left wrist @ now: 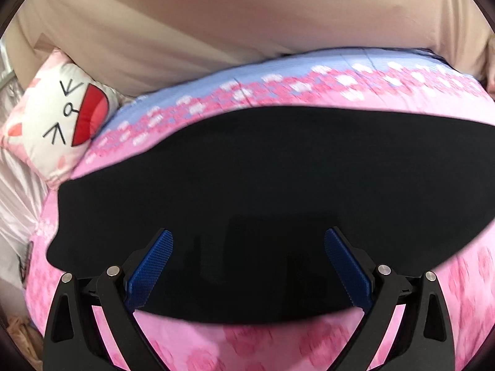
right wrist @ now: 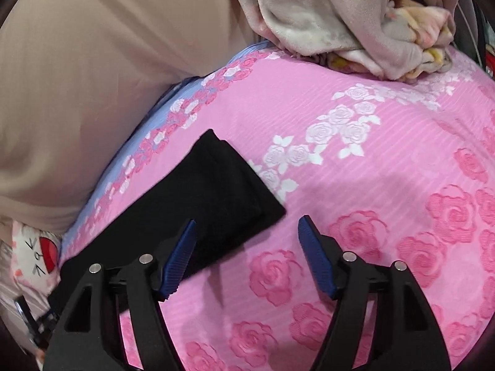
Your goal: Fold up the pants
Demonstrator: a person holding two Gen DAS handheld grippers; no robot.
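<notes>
The black pants [left wrist: 263, 185] lie flat on a pink rose-print bed cover [left wrist: 278, 343], stretched from left to right across the left wrist view. My left gripper [left wrist: 248, 241] is open, its blue pads [left wrist: 151, 266] spread just above the pants' near half. In the right wrist view the leg-end of the pants [right wrist: 216, 194] lies as a folded double layer with a square hem. My right gripper [right wrist: 246, 228] is open and empty, hovering at the hem's near corner, its left pad [right wrist: 179, 253] over the black fabric and its right pad over the cover.
A cat-face cushion [left wrist: 62, 117] lies at the left end of the bed, also at the left edge of the right wrist view [right wrist: 37, 253]. A crumpled beige blanket [right wrist: 340, 18] is piled at the far right. A beige wall [left wrist: 247, 15] runs behind the bed.
</notes>
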